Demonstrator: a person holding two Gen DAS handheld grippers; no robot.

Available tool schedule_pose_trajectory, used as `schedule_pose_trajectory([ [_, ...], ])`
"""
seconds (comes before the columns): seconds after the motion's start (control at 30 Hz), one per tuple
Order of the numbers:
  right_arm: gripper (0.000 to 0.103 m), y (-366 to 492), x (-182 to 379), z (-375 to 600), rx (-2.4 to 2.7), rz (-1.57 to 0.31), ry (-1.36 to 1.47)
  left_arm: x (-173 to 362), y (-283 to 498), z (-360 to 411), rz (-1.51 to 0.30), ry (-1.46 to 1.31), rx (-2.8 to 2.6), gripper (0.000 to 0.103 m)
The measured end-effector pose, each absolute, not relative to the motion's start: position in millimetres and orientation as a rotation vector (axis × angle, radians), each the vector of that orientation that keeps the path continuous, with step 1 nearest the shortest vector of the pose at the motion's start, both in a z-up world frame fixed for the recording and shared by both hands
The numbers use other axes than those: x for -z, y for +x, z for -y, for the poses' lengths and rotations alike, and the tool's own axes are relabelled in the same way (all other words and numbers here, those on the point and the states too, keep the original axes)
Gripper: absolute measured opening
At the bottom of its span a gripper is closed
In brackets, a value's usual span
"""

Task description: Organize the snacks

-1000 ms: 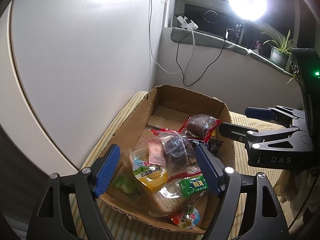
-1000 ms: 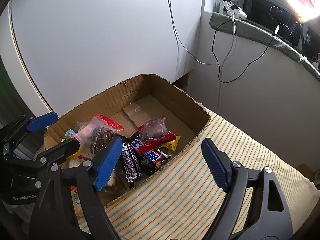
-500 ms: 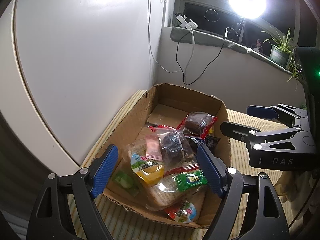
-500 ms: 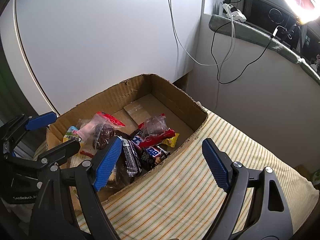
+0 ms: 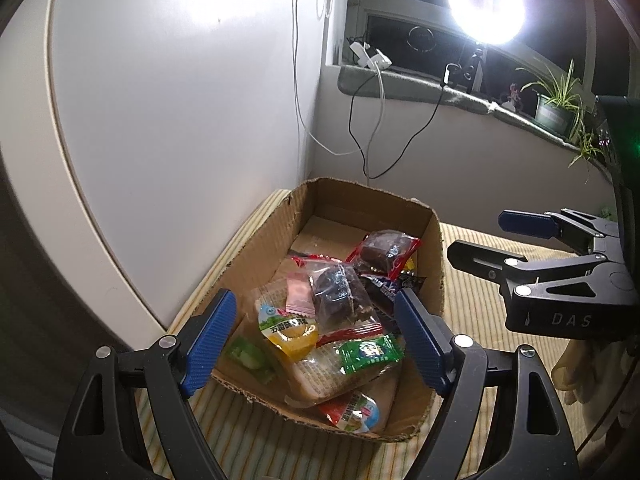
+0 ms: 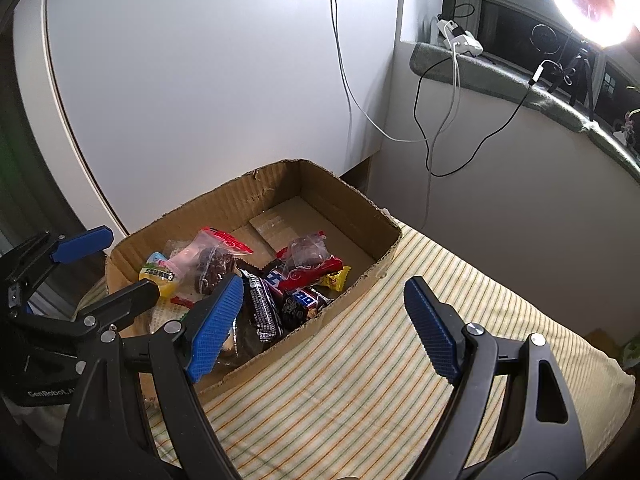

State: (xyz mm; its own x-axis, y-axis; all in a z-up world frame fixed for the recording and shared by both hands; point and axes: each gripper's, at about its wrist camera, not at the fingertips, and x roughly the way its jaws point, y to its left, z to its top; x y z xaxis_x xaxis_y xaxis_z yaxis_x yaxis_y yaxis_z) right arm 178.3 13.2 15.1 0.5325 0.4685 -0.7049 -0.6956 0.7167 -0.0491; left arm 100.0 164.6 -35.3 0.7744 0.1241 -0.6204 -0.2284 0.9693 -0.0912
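An open cardboard box [image 5: 434,264] sits on a striped cloth and holds several wrapped snacks: a yellow jelly cup [image 5: 290,330], a clear bag with a dark cake [image 5: 338,296], a red-edged brownie pack [image 5: 386,246], a green packet [image 5: 370,356]. The box [image 6: 352,204] also shows in the right wrist view, with dark candy bars [image 6: 262,304] inside. My left gripper [image 5: 314,338] is open and empty above the box's near end. My right gripper [image 6: 326,326] is open and empty over the box's right wall and the cloth.
The striped cloth [image 6: 400,364] covers the surface to the right of the box. A white panel [image 5: 180,120] stands close behind and left of the box. Cables [image 5: 368,120] hang from the windowsill. A bright ring lamp [image 5: 486,12] and a potted plant [image 5: 558,100] stand there.
Both grippers have pulled back and up a little from the box, which now looks smaller and farther. Both stay open and empty. The snacks have not moved.
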Motion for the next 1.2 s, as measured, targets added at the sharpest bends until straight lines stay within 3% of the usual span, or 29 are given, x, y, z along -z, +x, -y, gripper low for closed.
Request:
schedule_pose_trajectory([
  [0.73,0.085,118,-47,32,-0.613,-0.62,-0.307,14,54,-136,-0.566,-0.148,-0.237,0.081],
  [0.87,0.103,104,-48,40,-0.595,-0.589,-0.303,15,46,-134,-0.564,-0.173,-0.235,0.081],
  [1.2,0.103,91,-51,51,-0.583,-0.567,-0.29,17,35,-126,-0.569,-0.168,-0.243,0.081],
])
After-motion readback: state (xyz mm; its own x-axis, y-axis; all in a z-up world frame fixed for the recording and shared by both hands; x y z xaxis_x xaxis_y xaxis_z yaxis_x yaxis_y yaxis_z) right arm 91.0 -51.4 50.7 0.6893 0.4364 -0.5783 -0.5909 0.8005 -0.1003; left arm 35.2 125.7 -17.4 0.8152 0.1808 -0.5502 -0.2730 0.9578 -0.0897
